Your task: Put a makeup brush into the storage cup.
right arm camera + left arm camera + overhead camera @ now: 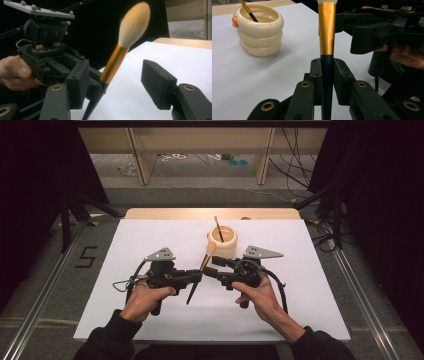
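A makeup brush [200, 270] with a dark handle, gold ferrule [327, 27] and pale orange-tipped bristles [133, 23] stands tilted over the white table, bristles up. My left gripper [198, 276] is shut on the dark handle [327, 75], just below the ferrule. My right gripper [211, 265] faces it from the right with its jaws apart. In the right gripper view the ferrule [113, 65] rises between those jaws, close to the left one, and the pads do not press on it. Just behind stands a cream ringed holder [223, 240] with another thin brush [218, 227] in it.
A white sheet [150, 245] covers the table, with a wooden edge [210, 213] at the back. The holder [258, 30] has a small orange knob on its rim. Metal rails run along both sides of the table, with dark curtains beyond.
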The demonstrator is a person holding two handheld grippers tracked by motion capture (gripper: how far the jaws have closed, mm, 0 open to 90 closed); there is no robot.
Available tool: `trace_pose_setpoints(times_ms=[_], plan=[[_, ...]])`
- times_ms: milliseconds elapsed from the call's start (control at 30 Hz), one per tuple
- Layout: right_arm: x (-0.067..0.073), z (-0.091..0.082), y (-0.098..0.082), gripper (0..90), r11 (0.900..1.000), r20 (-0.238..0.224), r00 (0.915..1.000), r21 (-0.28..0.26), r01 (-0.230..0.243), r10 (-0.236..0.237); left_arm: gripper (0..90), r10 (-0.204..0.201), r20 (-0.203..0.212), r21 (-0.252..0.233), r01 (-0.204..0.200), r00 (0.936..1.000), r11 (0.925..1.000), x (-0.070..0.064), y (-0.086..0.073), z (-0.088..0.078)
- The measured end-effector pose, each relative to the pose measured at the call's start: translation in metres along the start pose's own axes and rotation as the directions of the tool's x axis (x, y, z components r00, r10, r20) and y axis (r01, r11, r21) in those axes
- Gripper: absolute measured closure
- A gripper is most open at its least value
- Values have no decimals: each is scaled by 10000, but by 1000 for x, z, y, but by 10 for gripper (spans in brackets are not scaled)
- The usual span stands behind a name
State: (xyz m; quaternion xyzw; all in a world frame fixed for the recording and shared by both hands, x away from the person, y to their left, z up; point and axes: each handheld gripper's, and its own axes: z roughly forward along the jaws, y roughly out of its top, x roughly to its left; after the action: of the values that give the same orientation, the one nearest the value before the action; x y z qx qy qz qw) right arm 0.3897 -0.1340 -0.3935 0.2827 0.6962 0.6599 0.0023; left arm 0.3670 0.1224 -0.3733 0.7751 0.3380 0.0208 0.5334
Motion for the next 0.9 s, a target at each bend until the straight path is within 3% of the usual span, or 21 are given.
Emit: trace_pose_setpoints(times_ms=[67, 100, 167, 200, 300, 367, 567, 633, 733, 900], plan=[[1, 1, 1, 441, 9994, -73, 9994, 103, -338, 339, 783, -32, -34, -47, 32, 10000, 10000, -1, 0, 0], [-1, 2, 1, 454, 9999, -72, 9999, -78, -92, 91, 783, -6, -13, -33, 6, 10000, 10000, -1, 0, 0], [0, 3, 1, 478, 9992, -129, 9991, 51, -402, 403, 783, 40, -20, -61, -40, 10000, 10000, -2, 1, 0], [-1, 4, 1, 489, 9997, -152, 9997, -87, -213, 212, 783, 29, -30, -18, -29, 10000, 10000, -3, 1, 0], [-1, 6, 1, 519, 9997, -229, 9995, -96, -240, 238, 782, -18, -50, -58, 18, 10000, 10000, -4, 2, 0], [2, 6, 2, 536, 9984, -277, 9982, 173, -535, 540, 783, 9, -39, -126, -10, 10000, 9999, -4, 2, 1], [1, 8, 1, 594, 9969, -453, 9959, 124, -774, 779, 782, 1, -65, -103, -2, 10000, 9999, -5, 2, 0], [-1, 9, 1, 612, 9979, -527, 9966, -89, -635, 630, 782, 3, -24, -206, -3, 10000, 9998, -5, 2, 1], [0, 9, 1, 632, 9958, -555, 9942, 13, -918, 917, 782, 33, 3, -200, -33, 10000, 9998, -6, 3, 1], [-2, 11, 1, 665, 9948, -635, 9929, -73, -1014, 1007, 782, 47, -1, -265, -47, 10000, 9996, -7, 3, 1]])
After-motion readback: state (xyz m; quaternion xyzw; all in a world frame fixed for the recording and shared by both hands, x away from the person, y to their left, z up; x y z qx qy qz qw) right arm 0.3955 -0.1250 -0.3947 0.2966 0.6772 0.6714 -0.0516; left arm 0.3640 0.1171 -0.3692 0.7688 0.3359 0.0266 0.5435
